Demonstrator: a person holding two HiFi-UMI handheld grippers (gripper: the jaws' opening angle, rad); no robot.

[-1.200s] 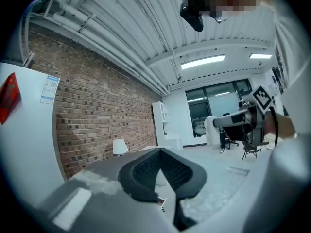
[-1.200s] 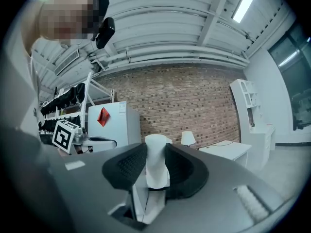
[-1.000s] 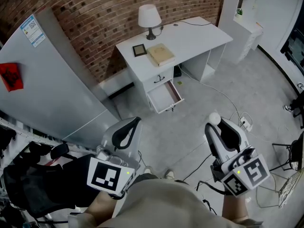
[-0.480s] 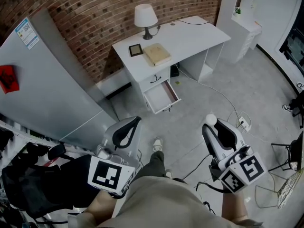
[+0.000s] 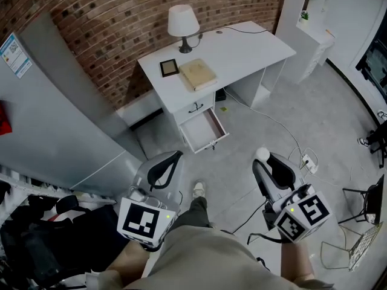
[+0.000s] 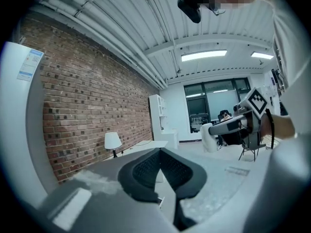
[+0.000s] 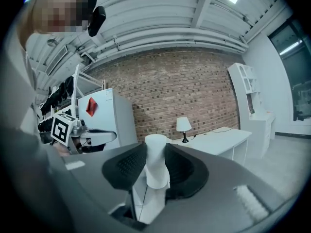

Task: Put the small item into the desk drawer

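The white desk (image 5: 242, 50) stands against the brick wall, its top drawer (image 5: 204, 129) pulled open and showing a bare inside. My right gripper (image 5: 263, 161) hangs over the floor in front of the desk, shut on a small white cylinder (image 5: 261, 154). In the right gripper view that cylinder (image 7: 156, 169) stands upright between the dark pads of the gripper (image 7: 156, 153). My left gripper (image 5: 176, 156) is level with it to the left. Its jaws (image 6: 160, 152) meet with nothing between them. Both grippers are well short of the drawer.
On the desk top are a lamp (image 5: 182, 22), a tan book (image 5: 196, 74) and a small dark frame (image 5: 169, 67). A grey refrigerator (image 5: 54, 107) stands on the left, white shelving (image 5: 314, 29) on the right. Cables and a power strip (image 5: 307, 160) lie on the floor. A foot (image 5: 198, 190) shows below.
The view has drifted toward the desk, which now sits lower and further left. A leg and foot have stepped forward into view. Both grippers keep their hold and spacing.
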